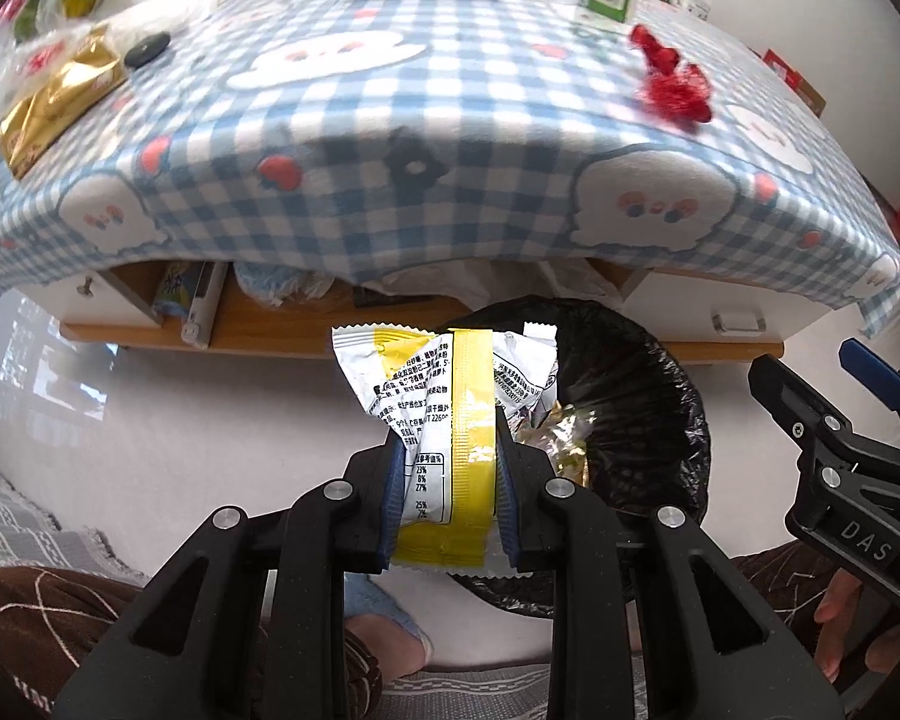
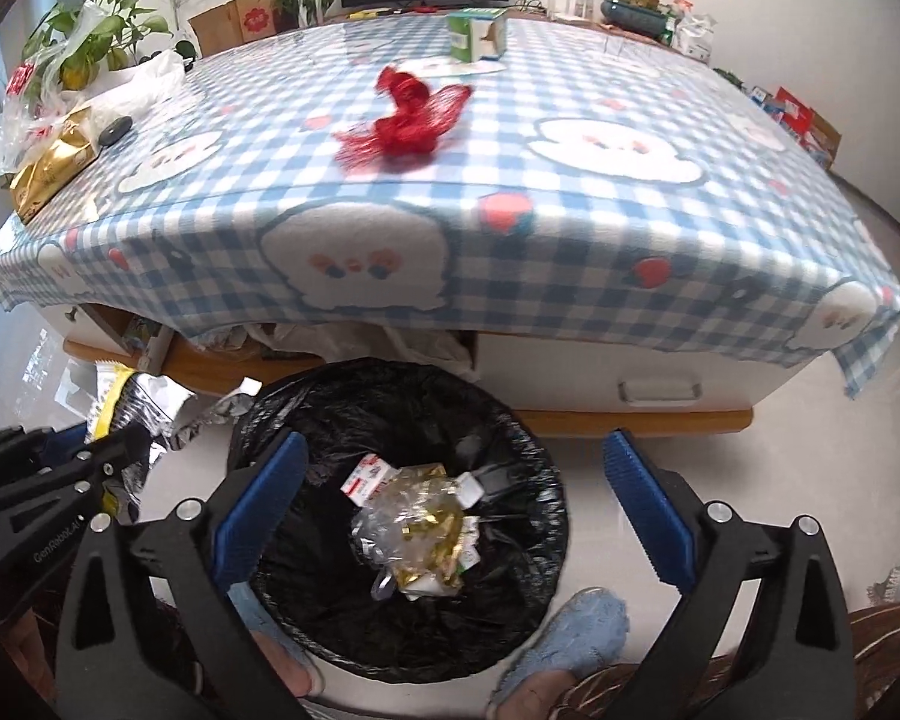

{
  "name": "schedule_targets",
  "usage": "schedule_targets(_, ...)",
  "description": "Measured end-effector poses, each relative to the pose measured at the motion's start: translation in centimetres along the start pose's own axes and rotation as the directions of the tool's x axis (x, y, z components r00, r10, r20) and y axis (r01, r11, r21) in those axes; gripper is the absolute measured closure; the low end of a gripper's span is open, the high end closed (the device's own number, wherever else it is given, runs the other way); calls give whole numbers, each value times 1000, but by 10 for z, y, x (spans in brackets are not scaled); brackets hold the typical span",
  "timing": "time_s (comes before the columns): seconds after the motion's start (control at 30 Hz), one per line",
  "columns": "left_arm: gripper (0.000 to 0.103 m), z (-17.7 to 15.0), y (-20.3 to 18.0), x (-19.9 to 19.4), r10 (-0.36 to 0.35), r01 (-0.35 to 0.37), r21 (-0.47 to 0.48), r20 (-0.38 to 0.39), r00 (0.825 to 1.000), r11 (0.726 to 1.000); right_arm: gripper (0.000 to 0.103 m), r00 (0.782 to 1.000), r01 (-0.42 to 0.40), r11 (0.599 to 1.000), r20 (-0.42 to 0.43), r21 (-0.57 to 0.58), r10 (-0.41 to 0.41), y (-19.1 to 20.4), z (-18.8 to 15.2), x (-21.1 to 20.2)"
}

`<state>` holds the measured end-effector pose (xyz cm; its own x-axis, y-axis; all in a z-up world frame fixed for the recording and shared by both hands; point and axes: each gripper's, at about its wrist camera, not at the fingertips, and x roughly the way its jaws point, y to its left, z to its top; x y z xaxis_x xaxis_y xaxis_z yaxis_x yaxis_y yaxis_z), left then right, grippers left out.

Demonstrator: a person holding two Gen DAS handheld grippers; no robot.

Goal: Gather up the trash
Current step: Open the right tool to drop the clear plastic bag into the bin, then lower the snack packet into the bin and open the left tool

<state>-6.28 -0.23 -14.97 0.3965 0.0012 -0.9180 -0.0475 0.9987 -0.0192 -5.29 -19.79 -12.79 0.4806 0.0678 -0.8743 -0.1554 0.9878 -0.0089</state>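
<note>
Two grippers near the bin, one with a wrapper.

Left gripper (image 1: 447,474) has its jaws closed on a yellow and silver wrapper (image 1: 444,396), held beside the rim of the black-lined bin (image 2: 402,516) on the floor. Right gripper (image 2: 450,504) is spread wide above the bin and holds nothing. Some trash (image 2: 420,522) lies inside the bin. A red net (image 2: 408,117) and a green box (image 2: 474,33) are on the checked table (image 2: 570,228) behind.
</note>
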Motion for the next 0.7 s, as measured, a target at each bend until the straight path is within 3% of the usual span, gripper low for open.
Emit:
schedule_targets(0.43, 78, 16, -59, -11, -30, 29, 69, 14, 999, 997, 8, 996, 93, 995, 2, 27, -93, -67, 5, -19)
schedule_targets(0.7, 78, 10, -78, 18, -47, 48, 82, -14, 999, 995, 8, 997, 71, 991, -20, 114, -69, -92, -10, 6)
